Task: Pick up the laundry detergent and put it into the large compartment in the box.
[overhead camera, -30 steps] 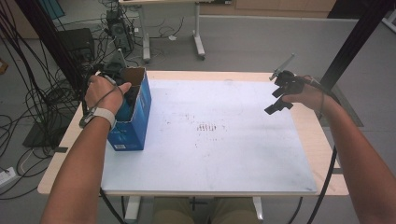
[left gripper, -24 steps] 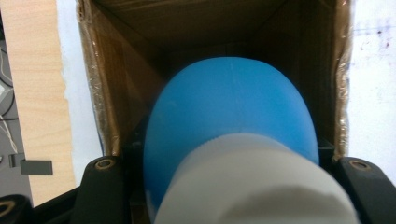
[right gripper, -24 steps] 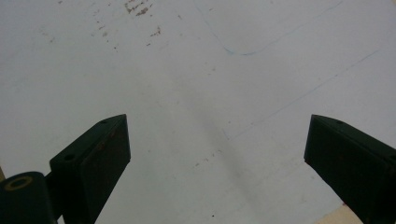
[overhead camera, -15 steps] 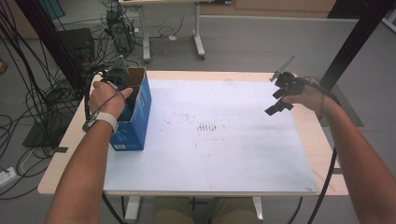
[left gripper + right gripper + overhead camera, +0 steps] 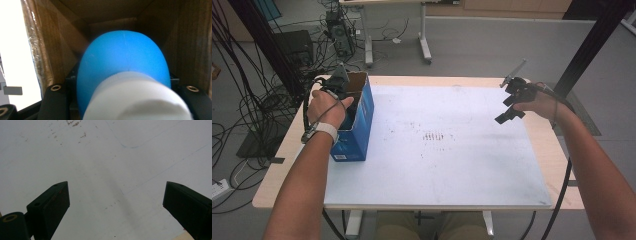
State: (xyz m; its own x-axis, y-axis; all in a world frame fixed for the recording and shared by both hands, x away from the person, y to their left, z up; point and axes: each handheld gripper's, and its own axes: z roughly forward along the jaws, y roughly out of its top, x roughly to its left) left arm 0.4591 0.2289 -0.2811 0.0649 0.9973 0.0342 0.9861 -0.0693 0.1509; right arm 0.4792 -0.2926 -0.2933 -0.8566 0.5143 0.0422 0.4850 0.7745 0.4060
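The left gripper's point(image 5: 343, 95) fingers are clenched on a blue and white object point(image 5: 125, 72) down inside the cardboard box point(image 5: 362, 117) at the desk's point(image 5: 437, 190) left edge. The fit looks tight, so pulling up could snag a flap and tip the box, or the rounded object could slip. The right gripper point(image 5: 117, 202) hovers released over bare desk, well apart.

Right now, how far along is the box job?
Done: the left tongs have closed on a blue-and-white object and it sits inside the open blue box. In hand: that object, not yet released; the cardboard walls surround it. Left: letting go and pulling out. The right tongs hang open and empty over the white table mat.
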